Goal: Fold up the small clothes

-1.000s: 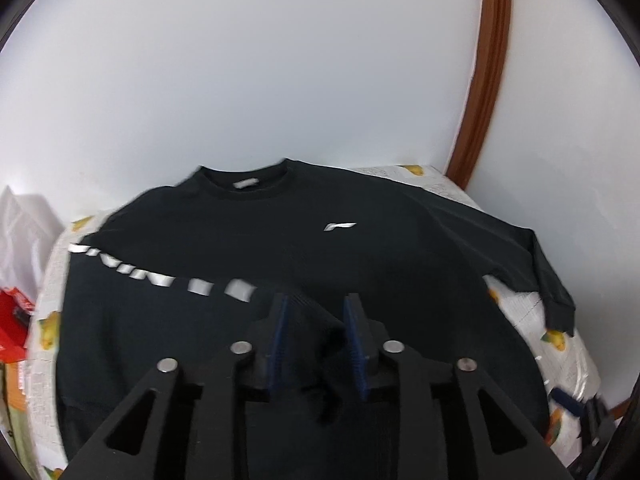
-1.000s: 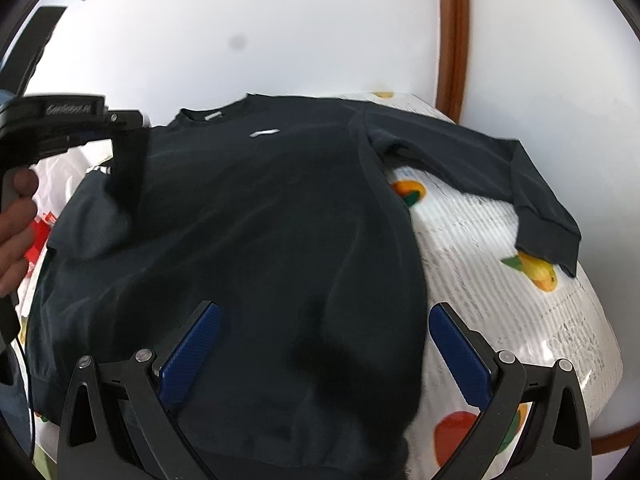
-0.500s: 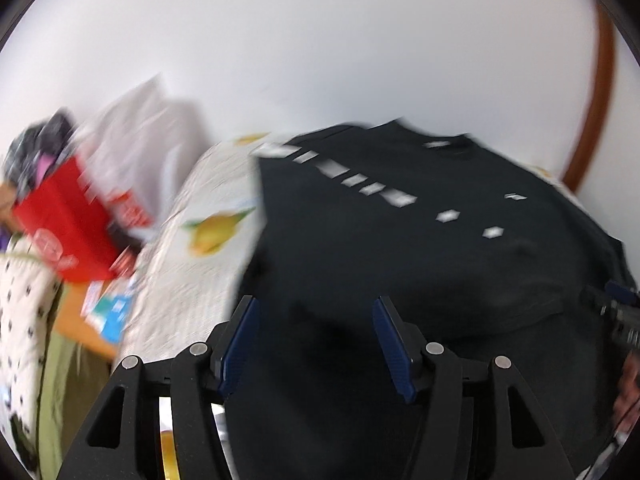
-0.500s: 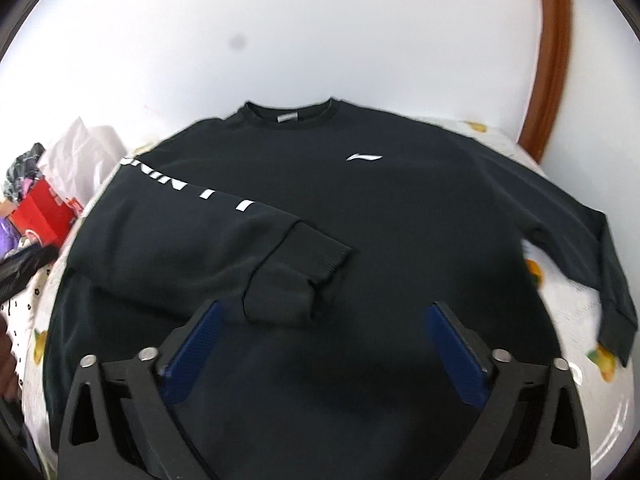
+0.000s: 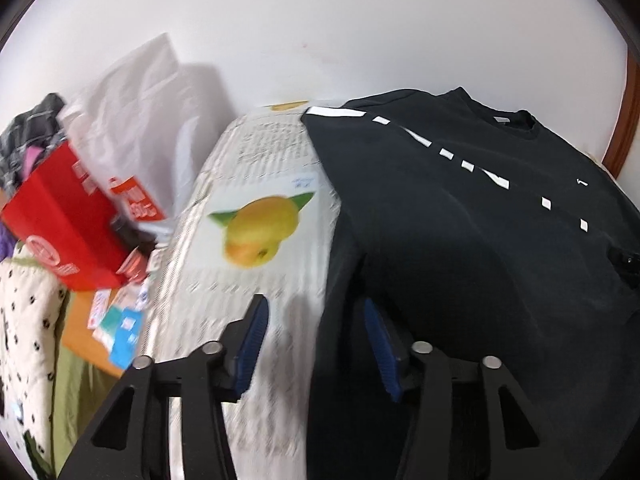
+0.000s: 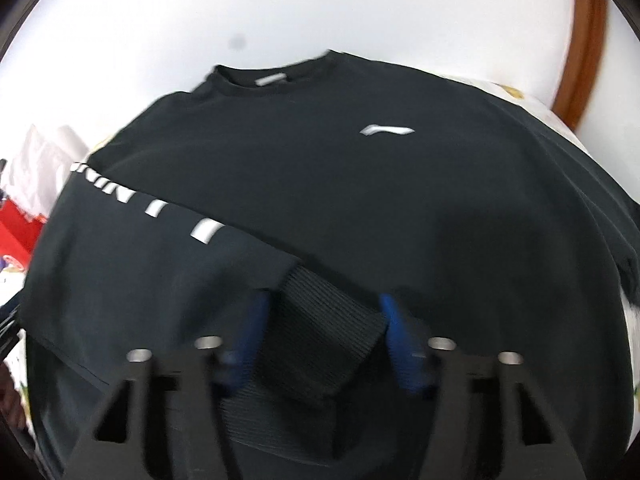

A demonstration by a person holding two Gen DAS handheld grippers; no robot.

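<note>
A black sweatshirt lies face up on a fruit-print table cover, collar at the far side. Its left sleeve, with white lettering, is folded across the chest; the ribbed cuff lies between my right gripper's blue pads. My right gripper is open around that cuff, not closed on it. In the left wrist view the sweatshirt fills the right side. My left gripper is open, straddling the sweatshirt's left side edge, empty.
The fruit-print cover shows bare left of the shirt. Beyond the table's left edge are a red box, a white plastic bag, papers and a spotted cloth. A white wall and brown door frame stand behind.
My left gripper let go of the sleeve cuff, opened and swung left to the shirt's side edge. My right gripper moved forward and lower, its jaws narrowing around the folded cuff.
</note>
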